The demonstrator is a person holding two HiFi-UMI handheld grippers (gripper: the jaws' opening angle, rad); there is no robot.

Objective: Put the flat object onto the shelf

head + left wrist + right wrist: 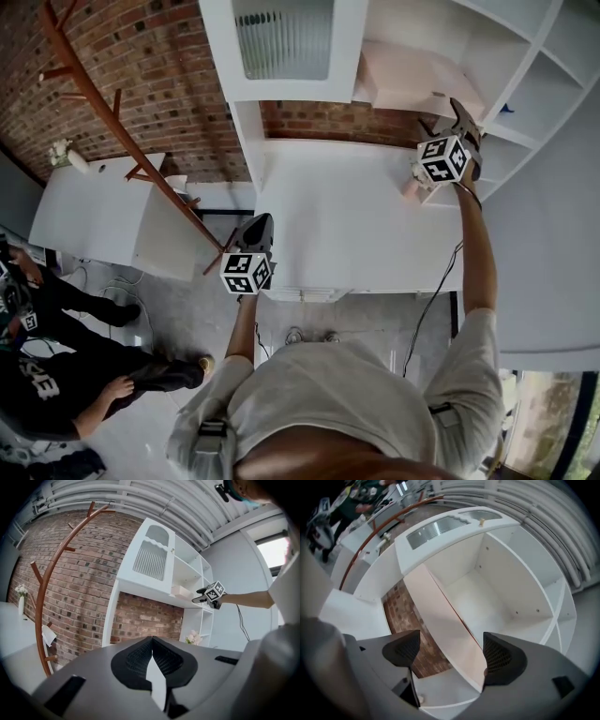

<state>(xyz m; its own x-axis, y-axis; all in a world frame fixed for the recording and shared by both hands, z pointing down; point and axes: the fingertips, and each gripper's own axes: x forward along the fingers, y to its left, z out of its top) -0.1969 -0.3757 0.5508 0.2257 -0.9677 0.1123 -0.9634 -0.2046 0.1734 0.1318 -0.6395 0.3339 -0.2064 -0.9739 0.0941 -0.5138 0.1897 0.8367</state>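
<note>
The flat object [412,80] is a pale pink board lying in an upper compartment of the white shelf unit [530,66]. My right gripper [450,112] is raised to that compartment, just in front of the board. In the right gripper view the board [440,616] runs slantwise between the wide-open jaws of the right gripper [451,639], its near end close to the right pad [499,656]; the left pad stands apart from it. My left gripper [260,221] hangs low over the front edge of the white counter [347,216]. Its jaws [152,638] are shut and empty.
A brown wooden coat rack [122,131] leans along the brick wall at the left. A white side table [103,211] carries a small vase [64,155]. Pink flowers [193,638] stand at the counter's right end. People [56,375] sit at the lower left.
</note>
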